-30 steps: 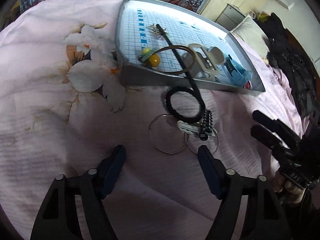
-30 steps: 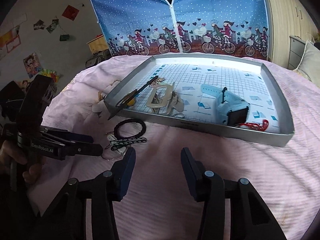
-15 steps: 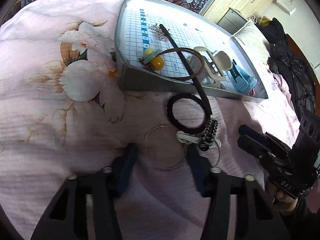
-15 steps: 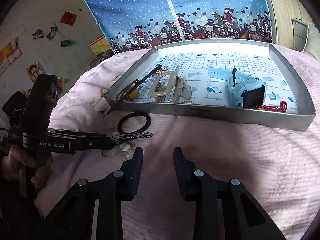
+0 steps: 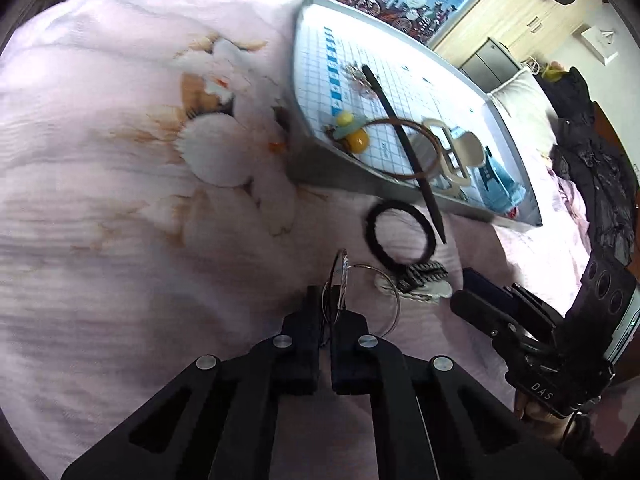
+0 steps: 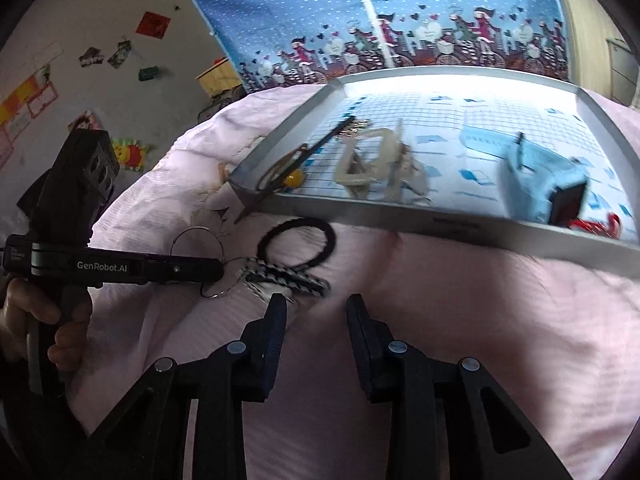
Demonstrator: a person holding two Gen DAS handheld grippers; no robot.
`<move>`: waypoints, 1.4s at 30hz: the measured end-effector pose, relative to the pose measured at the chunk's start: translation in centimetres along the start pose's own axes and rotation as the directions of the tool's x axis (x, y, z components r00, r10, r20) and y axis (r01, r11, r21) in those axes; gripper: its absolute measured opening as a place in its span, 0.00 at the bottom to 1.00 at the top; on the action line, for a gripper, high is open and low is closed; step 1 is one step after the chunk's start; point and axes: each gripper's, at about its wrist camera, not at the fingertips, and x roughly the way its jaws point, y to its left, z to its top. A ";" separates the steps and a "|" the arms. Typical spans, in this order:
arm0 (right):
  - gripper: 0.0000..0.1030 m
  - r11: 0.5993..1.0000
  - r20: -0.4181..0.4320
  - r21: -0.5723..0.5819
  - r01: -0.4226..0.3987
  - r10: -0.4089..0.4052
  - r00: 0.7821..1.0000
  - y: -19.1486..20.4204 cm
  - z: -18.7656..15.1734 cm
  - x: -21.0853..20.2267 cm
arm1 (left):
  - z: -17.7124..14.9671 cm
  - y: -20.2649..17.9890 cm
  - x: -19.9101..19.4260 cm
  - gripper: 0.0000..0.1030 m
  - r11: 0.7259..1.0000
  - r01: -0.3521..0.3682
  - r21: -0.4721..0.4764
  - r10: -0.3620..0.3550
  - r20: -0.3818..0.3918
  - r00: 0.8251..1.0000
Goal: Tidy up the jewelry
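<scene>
— So how many pieces lay loose on the bed [image 5: 120, 240]?

— Four, as far as I could count: two thin wire hoops, one black hair tie [image 5: 400, 236] and one black-and-white patterned clip [image 6: 288, 274]. One hoop [image 5: 338, 280] stood on edge, clamped between the left tongs [image 5: 326, 312]. The second hoop [image 5: 390, 300] lay flat just beside it, partly under the clip.

— And the right tongs?

— The right tongs [image 6: 316, 308] hung apart over the pink sheet, just short of the clip, holding nothing.

— What was in the tray [image 6: 480, 226]?

— One brown hoop with two yellow beads [image 5: 352, 132], one cream claw clip [image 5: 448, 148], one pale blue watch [image 6: 544, 176], something small and red [image 6: 596, 226] in the near corner, and a little silver cluster [image 5: 358, 76] too blurred to name. One long dark stick [image 5: 404, 152] leaned over the tray's near wall, its tip above the hair tie.

— Anything in the way?

— The stick crossed the brown hoop and the claw clip. A hand [image 6: 36, 320] gripped the left handle, mostly cut off at the frame edge. Behind the tray hung a blue curtain [image 6: 400, 20] printed with cyclists.
</scene>
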 end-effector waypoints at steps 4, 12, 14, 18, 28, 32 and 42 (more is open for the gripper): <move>0.29 0.998 -0.005 -0.046 -0.035 0.035 0.999 0.5 1.2 1.5 | 0.0 0.6 -0.2 0.02 0.999 -0.033 -0.009 0.033 0.006 0.999; 0.29 0.995 -0.014 -0.059 -0.080 0.079 0.997 0.5 1.6 2.4 | 0.1 0.5 0.4 0.02 0.999 -0.042 -0.016 0.042 0.000 0.999; 0.29 0.995 -0.007 -0.065 -0.074 0.074 0.997 0.7 1.6 2.2 | 0.1 0.3 0.4 0.02 0.999 -0.046 -0.006 0.046 0.001 0.999; 0.29 0.996 0.020 -0.066 -0.058 0.059 0.998 0.9 2.0 1.9 | 0.2 0.1 0.6 0.02 0.999 -0.042 -0.015 0.042 0.006 0.999; 0.10 0.998 0.007 -0.043 -0.055 0.055 0.998 0.3 2.1 2.5 | 0.3 0.3 0.6 0.02 0.999 -0.041 -0.018 0.041 0.002 0.999; 0.06 0.996 0.023 -0.065 -0.054 0.056 0.998 0.8 1.6 2.2 | 0.4 0.0 0.4 0.02 0.999 -0.035 -0.007 0.035 0.022 0.999; 0.04 0.997 0.133 -0.082 0.008 0.003 0.991 2.2 1.0 -0.8 | -0.5 -2.4 -3.7 0.02 0.994 0.038 0.099 -0.057 0.187 0.981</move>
